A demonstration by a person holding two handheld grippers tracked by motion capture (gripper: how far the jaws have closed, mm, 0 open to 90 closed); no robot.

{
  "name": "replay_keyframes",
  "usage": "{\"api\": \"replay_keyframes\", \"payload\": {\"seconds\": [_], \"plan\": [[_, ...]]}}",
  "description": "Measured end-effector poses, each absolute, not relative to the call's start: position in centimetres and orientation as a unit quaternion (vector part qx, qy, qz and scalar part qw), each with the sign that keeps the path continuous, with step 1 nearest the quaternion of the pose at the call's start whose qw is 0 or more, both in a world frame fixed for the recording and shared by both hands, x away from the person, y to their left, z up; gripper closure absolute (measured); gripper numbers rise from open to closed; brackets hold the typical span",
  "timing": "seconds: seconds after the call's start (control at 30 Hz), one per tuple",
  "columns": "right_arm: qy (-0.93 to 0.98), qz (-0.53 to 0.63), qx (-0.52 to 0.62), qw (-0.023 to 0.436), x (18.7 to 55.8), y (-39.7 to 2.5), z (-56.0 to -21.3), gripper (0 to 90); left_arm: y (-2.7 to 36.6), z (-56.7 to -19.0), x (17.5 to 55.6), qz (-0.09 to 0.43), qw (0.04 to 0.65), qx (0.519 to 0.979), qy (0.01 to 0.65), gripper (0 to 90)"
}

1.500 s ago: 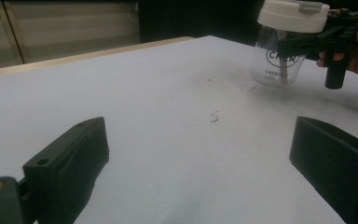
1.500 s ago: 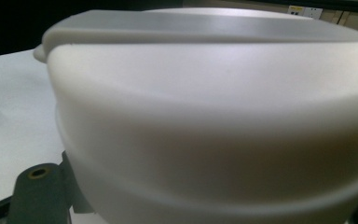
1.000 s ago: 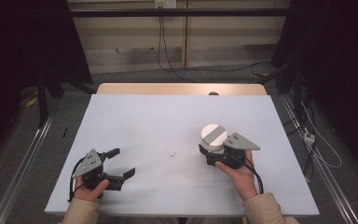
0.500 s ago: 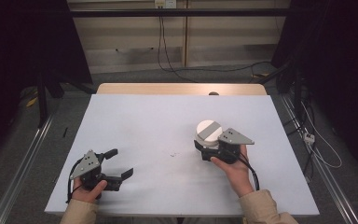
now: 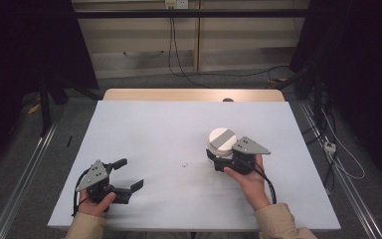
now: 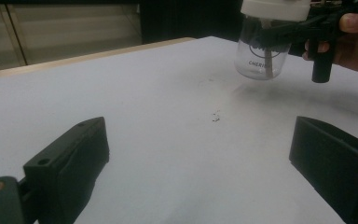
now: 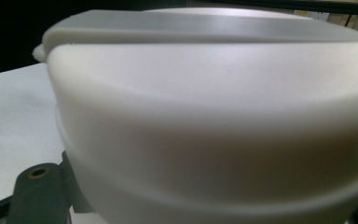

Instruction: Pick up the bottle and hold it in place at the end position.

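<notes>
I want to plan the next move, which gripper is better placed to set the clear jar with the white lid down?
Right. The right gripper already clamps the clear glass jar with the white lid above the white table; the left gripper rests open, apart.

A clear jar (image 6: 262,53) with dark lettering is wearing a white lid (image 5: 222,138) crossed by a grey stripe. Both black grippers, left (image 5: 122,175) and right (image 5: 218,158), are carrying grey plates. The table (image 5: 154,129) is showing pale grey-white, edged in light wood.

White table (image 5: 154,124) bears small dark specks (image 5: 184,164) near its middle.
</notes>
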State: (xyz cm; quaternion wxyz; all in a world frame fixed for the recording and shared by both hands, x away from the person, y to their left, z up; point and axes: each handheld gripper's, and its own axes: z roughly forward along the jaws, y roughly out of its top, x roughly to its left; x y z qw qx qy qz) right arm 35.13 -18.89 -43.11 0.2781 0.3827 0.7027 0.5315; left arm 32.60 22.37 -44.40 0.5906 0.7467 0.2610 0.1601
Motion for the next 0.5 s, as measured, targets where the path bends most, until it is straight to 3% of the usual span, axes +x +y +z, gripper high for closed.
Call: {"api": "replay_keyframes", "payload": {"seconds": [0.5], "plan": [[0.702, 0.531, 0.383, 0.28, 35.13, -18.94, -43.06, 18.6, 22.32, -44.43, 32.67, 0.159, 0.589, 0.749, 0.26, 4.3]]}}
